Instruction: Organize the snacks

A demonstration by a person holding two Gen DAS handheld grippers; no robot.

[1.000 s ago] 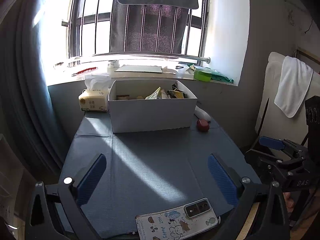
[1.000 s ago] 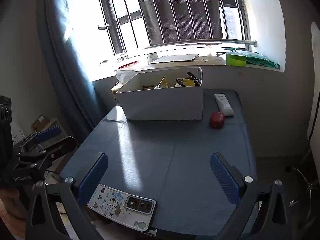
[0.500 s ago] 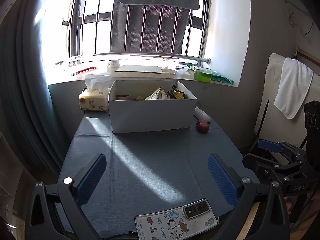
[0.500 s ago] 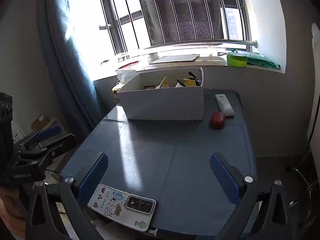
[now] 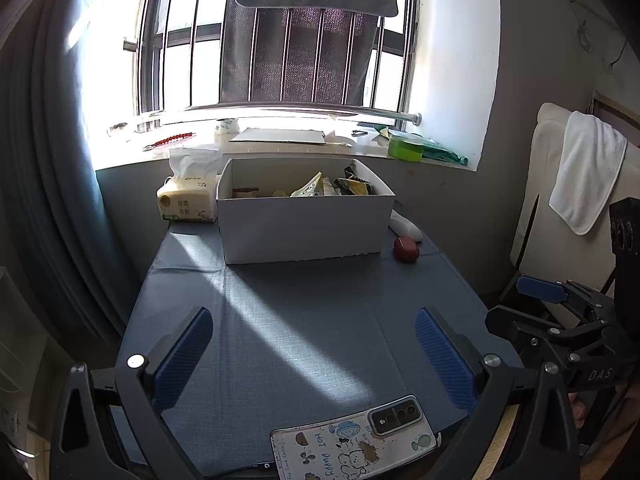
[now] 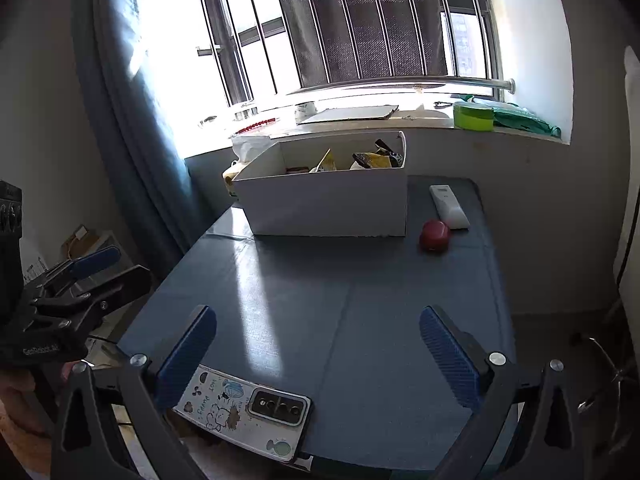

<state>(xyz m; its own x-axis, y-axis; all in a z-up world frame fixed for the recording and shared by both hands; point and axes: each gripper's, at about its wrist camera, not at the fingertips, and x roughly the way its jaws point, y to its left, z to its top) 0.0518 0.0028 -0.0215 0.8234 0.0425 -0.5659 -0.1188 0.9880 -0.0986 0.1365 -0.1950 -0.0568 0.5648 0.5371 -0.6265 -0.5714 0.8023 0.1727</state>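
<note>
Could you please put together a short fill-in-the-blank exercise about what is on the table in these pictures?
1. The snack packets lie inside the white cardboard ____.
2. The small round object between the box and the white remote control is ____ in colour.
3. The phone in its cartoon-printed case lies with its cameras facing ____.
4. The left gripper and the right gripper both have their blue fingers ____ and hold nothing.

Missing words: box; red; up; open

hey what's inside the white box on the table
The white box holds several snack packets, yellow, pale green and dark wrappers poking above its rim, plus a brown item at the left. Its front wall hides the bottom, so the full count is unclear.
</note>
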